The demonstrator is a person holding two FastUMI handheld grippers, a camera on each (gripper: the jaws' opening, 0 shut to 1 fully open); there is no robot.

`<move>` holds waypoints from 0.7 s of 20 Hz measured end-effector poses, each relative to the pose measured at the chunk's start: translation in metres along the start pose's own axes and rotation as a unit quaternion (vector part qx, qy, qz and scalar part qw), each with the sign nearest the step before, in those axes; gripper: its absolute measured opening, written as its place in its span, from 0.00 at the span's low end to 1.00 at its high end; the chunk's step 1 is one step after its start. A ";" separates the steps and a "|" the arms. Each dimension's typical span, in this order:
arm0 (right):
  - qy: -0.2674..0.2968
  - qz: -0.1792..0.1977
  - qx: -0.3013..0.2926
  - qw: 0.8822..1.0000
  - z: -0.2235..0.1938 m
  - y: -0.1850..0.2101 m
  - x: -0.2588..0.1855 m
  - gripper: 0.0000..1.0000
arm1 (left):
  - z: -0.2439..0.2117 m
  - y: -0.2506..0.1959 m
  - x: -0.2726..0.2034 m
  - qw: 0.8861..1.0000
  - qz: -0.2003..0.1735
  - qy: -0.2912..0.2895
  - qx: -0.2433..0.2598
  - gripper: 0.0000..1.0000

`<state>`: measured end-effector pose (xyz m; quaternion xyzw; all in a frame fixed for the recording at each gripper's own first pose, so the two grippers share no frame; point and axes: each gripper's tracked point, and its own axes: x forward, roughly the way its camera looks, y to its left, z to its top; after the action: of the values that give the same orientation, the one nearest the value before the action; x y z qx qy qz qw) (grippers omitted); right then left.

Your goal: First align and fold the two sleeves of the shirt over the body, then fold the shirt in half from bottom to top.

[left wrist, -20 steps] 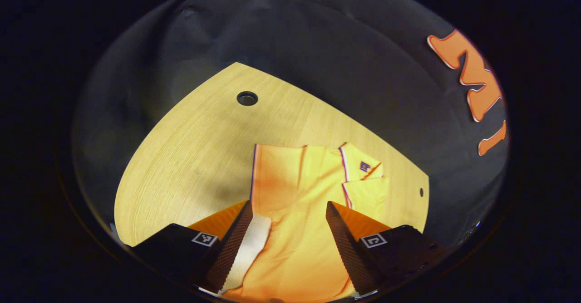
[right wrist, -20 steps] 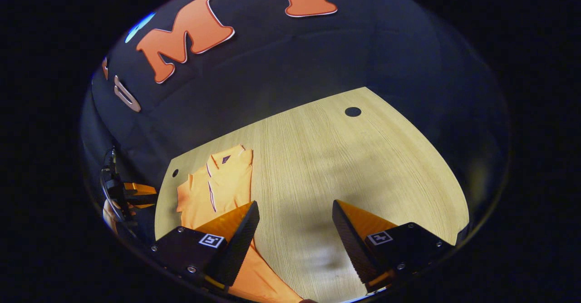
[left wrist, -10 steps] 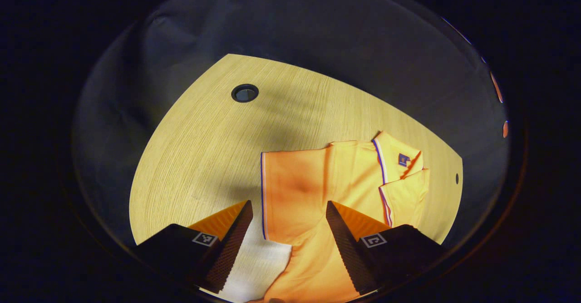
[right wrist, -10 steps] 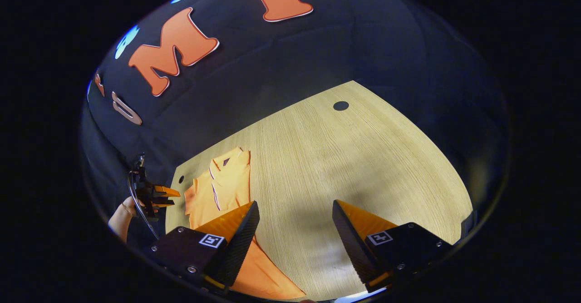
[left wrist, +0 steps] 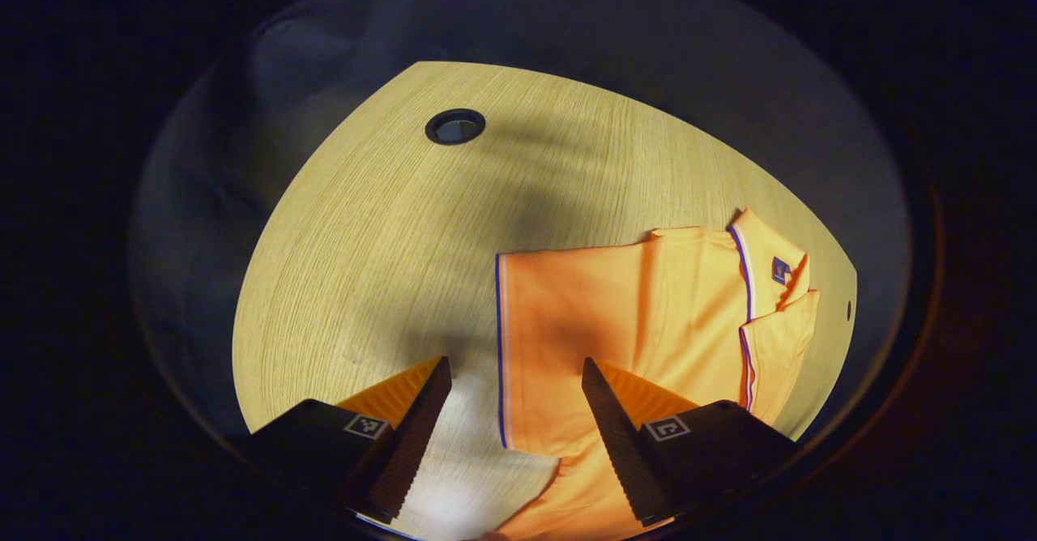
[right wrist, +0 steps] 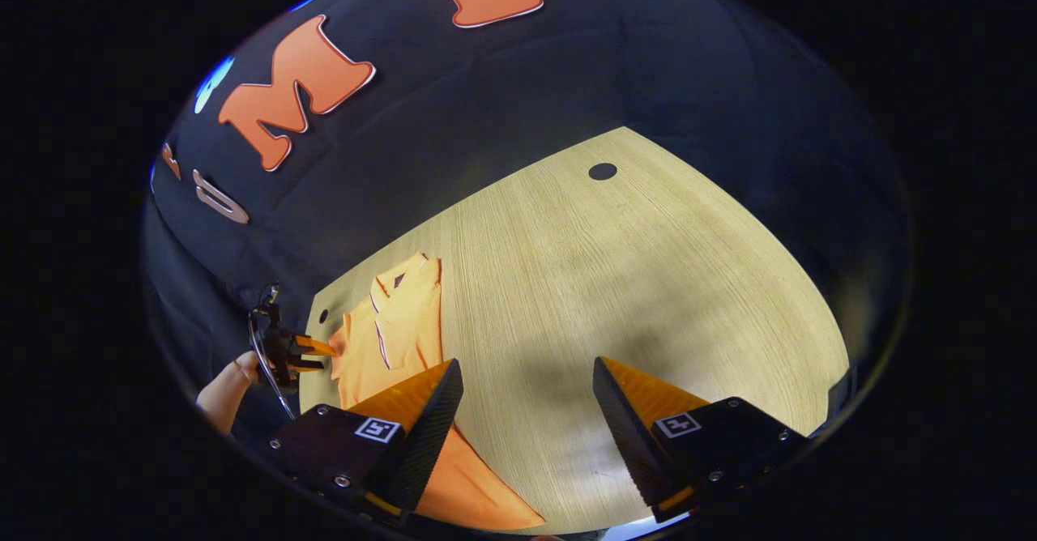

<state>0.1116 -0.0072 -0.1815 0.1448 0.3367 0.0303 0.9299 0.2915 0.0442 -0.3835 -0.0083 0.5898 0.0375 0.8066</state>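
Note:
An orange polo shirt (left wrist: 648, 314) lies flat on the wooden table (left wrist: 389, 225). Its collar (left wrist: 770, 282) points to the right of the left gripper view. A sleeve edge with blue and white trim (left wrist: 499, 347) runs between the fingers of my left gripper (left wrist: 512, 375), which is open and holds nothing. In the right gripper view the shirt (right wrist: 393, 334) lies at the left, with the left gripper (right wrist: 312, 348) and a hand (right wrist: 223, 391) at its far edge. My right gripper (right wrist: 527, 375) is open over bare wood, and its left finger overlaps the shirt's lower part (right wrist: 470, 488).
The table has a large round hole (left wrist: 455, 126) at its far side and a small hole (left wrist: 848, 310) near the collar. Both also appear in the right gripper view, the large hole (right wrist: 602, 171) and the small hole (right wrist: 323, 315). Black cloth walls surround the table.
The left gripper has swung over the sleeve, so the shirt now sits further right and the trimmed edge lies between its fingers. In the right gripper view it has neared the shirt. The right gripper barely moved.

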 end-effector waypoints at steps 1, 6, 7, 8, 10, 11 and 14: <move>0.002 0.004 0.003 1.000 0.000 0.001 0.001 0.98 | -0.002 0.002 0.002 1.000 0.003 0.005 0.000 0.98; 0.011 0.017 0.018 1.000 0.001 0.006 0.011 0.98 | -0.003 0.000 0.004 0.999 0.025 0.019 0.028 0.97; 0.014 0.019 0.020 1.000 0.001 0.007 0.013 0.98 | -0.002 -0.002 0.003 0.999 0.025 0.017 0.031 0.98; 0.018 0.020 0.021 0.999 0.000 0.008 0.016 0.98 | -0.001 -0.005 0.003 0.999 0.025 0.016 0.034 0.98; 0.023 0.023 0.022 0.999 -0.002 0.009 0.019 0.99 | 0.002 -0.009 0.003 0.999 0.022 0.015 0.043 0.96; 0.025 0.025 0.023 0.999 -0.003 0.010 0.019 0.99 | 0.001 -0.012 0.002 0.998 0.020 0.016 0.049 0.95; 0.025 0.032 0.029 0.999 0.001 0.011 0.020 0.98 | -0.001 -0.022 0.005 0.998 0.015 0.015 0.059 0.71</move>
<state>0.1278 0.0057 -0.1897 0.1819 0.3560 0.0543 0.9150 0.2938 0.0226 -0.3894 0.0478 0.6032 0.0147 0.7960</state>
